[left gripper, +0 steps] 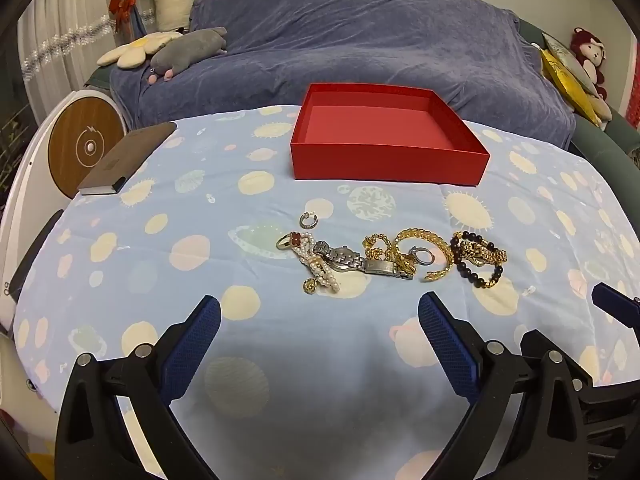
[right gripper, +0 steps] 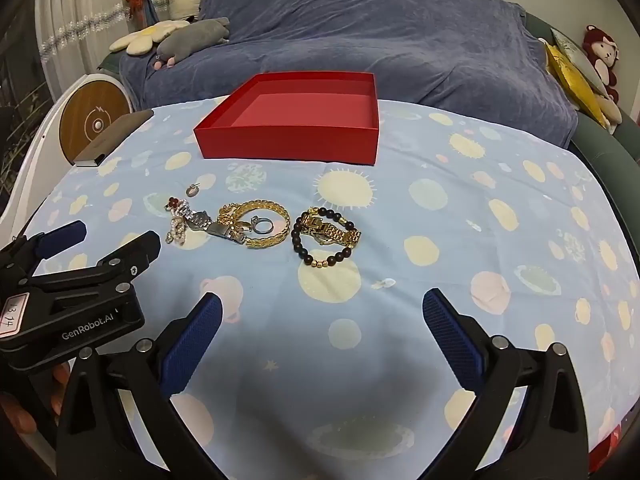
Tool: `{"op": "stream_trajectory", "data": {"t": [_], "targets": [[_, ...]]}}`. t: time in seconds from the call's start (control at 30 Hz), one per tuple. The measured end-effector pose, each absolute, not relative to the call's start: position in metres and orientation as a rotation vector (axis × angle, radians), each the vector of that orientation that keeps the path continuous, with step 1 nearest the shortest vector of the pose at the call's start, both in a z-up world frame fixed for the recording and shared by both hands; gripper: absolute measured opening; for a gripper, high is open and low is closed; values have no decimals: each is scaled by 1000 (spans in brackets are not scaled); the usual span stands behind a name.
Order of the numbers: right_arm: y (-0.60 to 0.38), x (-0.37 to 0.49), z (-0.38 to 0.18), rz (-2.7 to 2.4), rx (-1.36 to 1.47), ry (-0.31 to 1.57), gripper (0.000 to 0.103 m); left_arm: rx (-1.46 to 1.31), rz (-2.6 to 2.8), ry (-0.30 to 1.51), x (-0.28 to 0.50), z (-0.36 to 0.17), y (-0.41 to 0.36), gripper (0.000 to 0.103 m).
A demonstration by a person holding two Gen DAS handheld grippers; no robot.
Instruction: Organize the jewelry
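An open red box (left gripper: 390, 164) (right gripper: 288, 146) stands empty at the far side of the table. In front of it lies a row of jewelry: a pearl bracelet with a red flower (left gripper: 316, 262) (right gripper: 178, 220), a silver watch (left gripper: 348, 260) (right gripper: 208, 222), a gold chain bracelet (left gripper: 424, 242) (right gripper: 266, 222), a dark bead bracelet (left gripper: 478, 260) (right gripper: 324, 240) over a gold watch band, and a small silver hoop (left gripper: 309, 221) (right gripper: 193, 191). My left gripper (left gripper: 320, 320) (right gripper: 100, 240) is open and empty, short of the jewelry. My right gripper (right gripper: 322, 312) is open and empty too.
The table wears a light blue cloth with planet prints (left gripper: 200, 220) (right gripper: 480, 220). A dark notebook (left gripper: 128, 158) (right gripper: 114, 136) lies at the far left corner beside a round wooden disc (left gripper: 86, 146). A sofa under a blue blanket (left gripper: 360, 40) stands behind.
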State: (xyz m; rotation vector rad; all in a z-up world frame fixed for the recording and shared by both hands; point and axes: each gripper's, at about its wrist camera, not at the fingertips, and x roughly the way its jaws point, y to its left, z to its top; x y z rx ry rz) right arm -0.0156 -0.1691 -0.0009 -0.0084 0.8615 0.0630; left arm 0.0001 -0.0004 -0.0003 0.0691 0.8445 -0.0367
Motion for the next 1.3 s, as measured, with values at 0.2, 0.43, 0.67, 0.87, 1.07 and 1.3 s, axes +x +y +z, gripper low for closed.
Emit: {"op": "stream_trajectory", "data": {"t": [0.2, 0.43, 0.67, 0.87, 1.07, 1.3], "targets": [[-168, -15, 0, 73, 22, 874, 98, 51, -48, 846, 1, -2, 3, 96], [-172, -15, 0, 76, 37, 873, 98, 83, -32, 841, -1, 0, -4, 96], [-172, -16, 0, 75, 40, 876, 98, 78, -27, 843, 0, 1, -4, 96], [-171, -17, 0, 78, 34, 876, 98, 78, -23, 844, 0, -1, -3, 96], [-167, -15, -1, 77, 23, 870, 98, 79, -20, 843, 1, 0, -2, 96], [-167, -16, -1, 76, 22, 869, 98, 80, -17, 844, 0, -2, 1, 96]]}}
